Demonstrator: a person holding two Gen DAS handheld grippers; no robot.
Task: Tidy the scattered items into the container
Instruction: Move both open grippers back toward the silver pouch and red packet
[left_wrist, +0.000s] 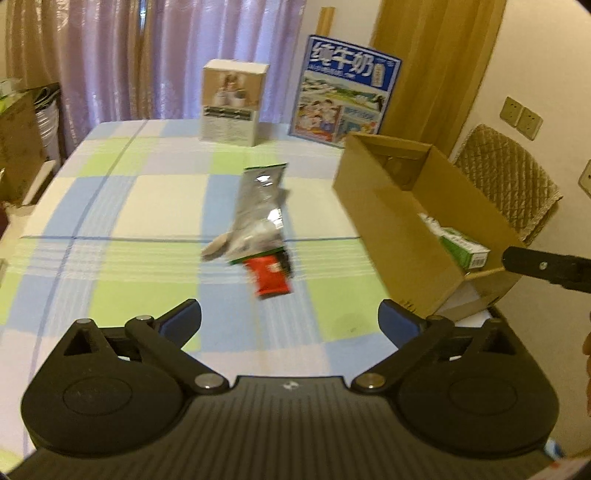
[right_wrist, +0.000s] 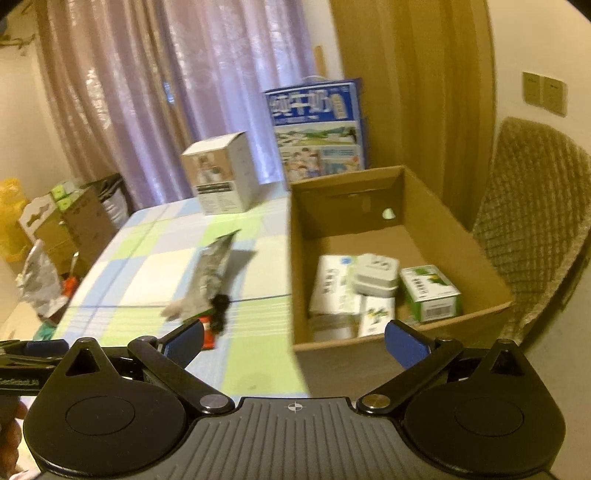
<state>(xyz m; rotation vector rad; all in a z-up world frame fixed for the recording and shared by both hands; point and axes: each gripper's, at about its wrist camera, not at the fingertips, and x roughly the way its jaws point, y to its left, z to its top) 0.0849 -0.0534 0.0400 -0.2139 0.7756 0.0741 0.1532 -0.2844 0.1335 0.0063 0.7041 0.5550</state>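
Silver pouch (left_wrist: 260, 210) lies on red packet (left_wrist: 271, 280), table (left_wrist: 110, 206); both grippers (left_wrist: 290, 317) (right_wrist: 293, 341) released, empty. I risk grabbing both, dropping one short of cardboard box (right_wrist: 458, 254).

Table's (left_wrist: 110, 206) left half bare; silver pouch (left_wrist: 258, 210) w/ red packet (left_wrist: 271, 278) mid-table; cardboard box (left_wrist: 391, 229) blocks right edge.

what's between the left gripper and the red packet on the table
Nothing: in the left wrist view only bare checked tablecloth separates the open left gripper from the small red packet, which lies partly under a long silver foil pouch.
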